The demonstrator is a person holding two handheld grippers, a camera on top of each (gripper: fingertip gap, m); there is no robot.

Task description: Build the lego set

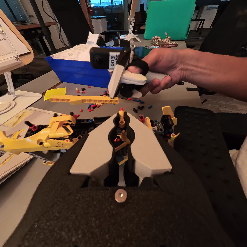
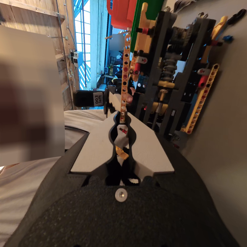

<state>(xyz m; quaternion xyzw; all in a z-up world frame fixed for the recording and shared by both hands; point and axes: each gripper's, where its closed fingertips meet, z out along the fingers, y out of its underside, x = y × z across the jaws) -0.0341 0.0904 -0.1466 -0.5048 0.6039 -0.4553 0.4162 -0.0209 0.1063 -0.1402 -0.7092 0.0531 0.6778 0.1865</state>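
Long yellow beam is the part in hand: a holed Technic beam with a short yellow piece hung near its middle, held level above the table, clear of everything. Right tool is clamped on its right end, fingers nearly together with only the beam tip between them. The right wrist view confirms it: beam runs straight out from the tips.

The car chassis, a black frame with a grey spring shock and yellow beams along its sides, lies on the table beside and below the held beam. Left tool sits low over the chassis middle, with a yellow connector and red pin showing in the narrow gap at its tips. Looks like it's pinching that to steady the model, but I can't tell whether it actually grips. Yellow body panel lies to its left on the instruction booklet.

Step, my read: mounting the beam as a side rail. Not seated yet. A similar beam is already fitted on one chassis side.

Next move calls for swinging the beam parallel to the frame, lining up holes with pins, then pressing in square. End grip means a long lever, so it may pivot in the tips.

Pose: right hand comes in from the right, forearm level, wrist rolled so the right tool points down-left. Loose pins and blue bin behind.
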